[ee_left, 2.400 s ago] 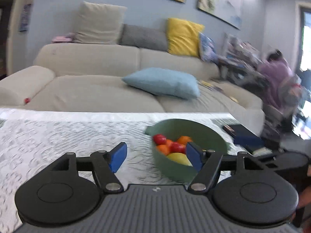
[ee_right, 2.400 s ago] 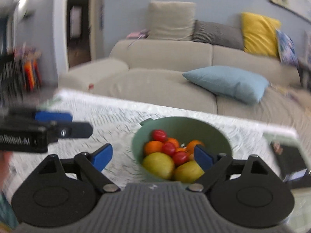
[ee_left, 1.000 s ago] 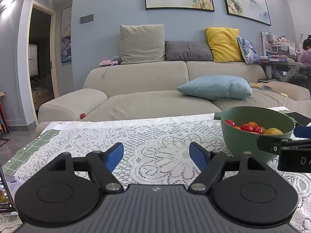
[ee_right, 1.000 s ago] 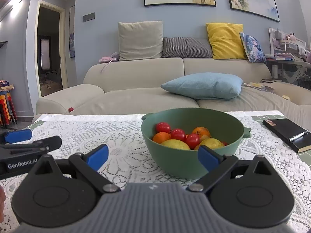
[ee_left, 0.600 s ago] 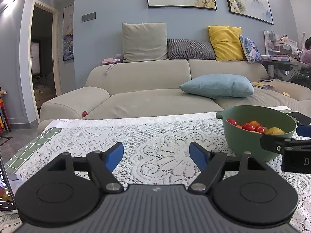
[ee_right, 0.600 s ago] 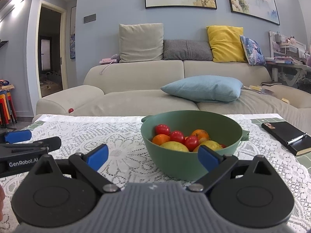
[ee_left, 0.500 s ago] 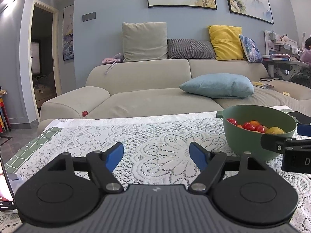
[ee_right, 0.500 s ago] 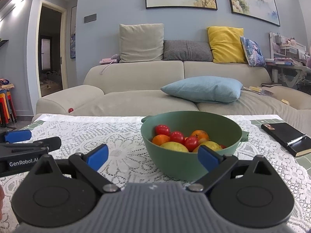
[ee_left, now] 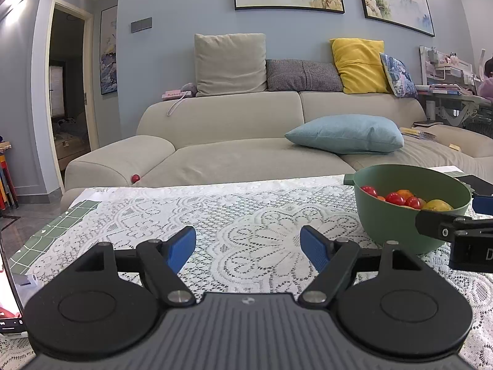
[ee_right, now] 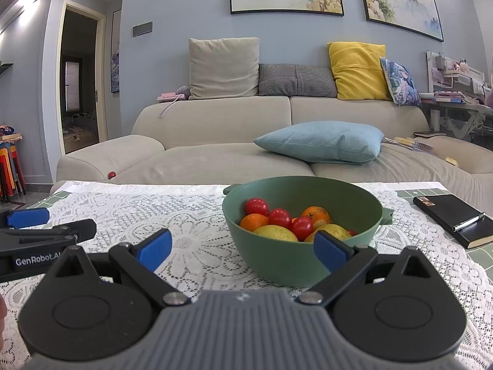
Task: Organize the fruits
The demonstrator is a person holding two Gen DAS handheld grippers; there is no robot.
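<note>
A green bowl [ee_right: 277,259] stands on the lace-covered table [ee_right: 191,246]. It holds red cherry tomatoes [ee_right: 256,206], oranges [ee_right: 315,213] and yellow fruit [ee_right: 275,233]. My right gripper [ee_right: 243,249] is open and empty, low over the table just in front of the bowl. In the left wrist view the bowl [ee_left: 391,225] is at the right. My left gripper [ee_left: 248,248] is open and empty over bare lace to the left of the bowl. Each gripper shows at the edge of the other's view.
A black notebook with a pen [ee_right: 453,220] lies on the table right of the bowl. A beige sofa [ee_right: 215,154] with a blue cushion [ee_right: 320,141] stands behind the table. A small red ball [ee_left: 135,178] rests on the sofa seat. A screen edge [ee_left: 7,293] sits at far left.
Both grippers swung from a blurred, tilted view over the bowl to a level one low over the table. In the last half second nothing has visibly moved.
</note>
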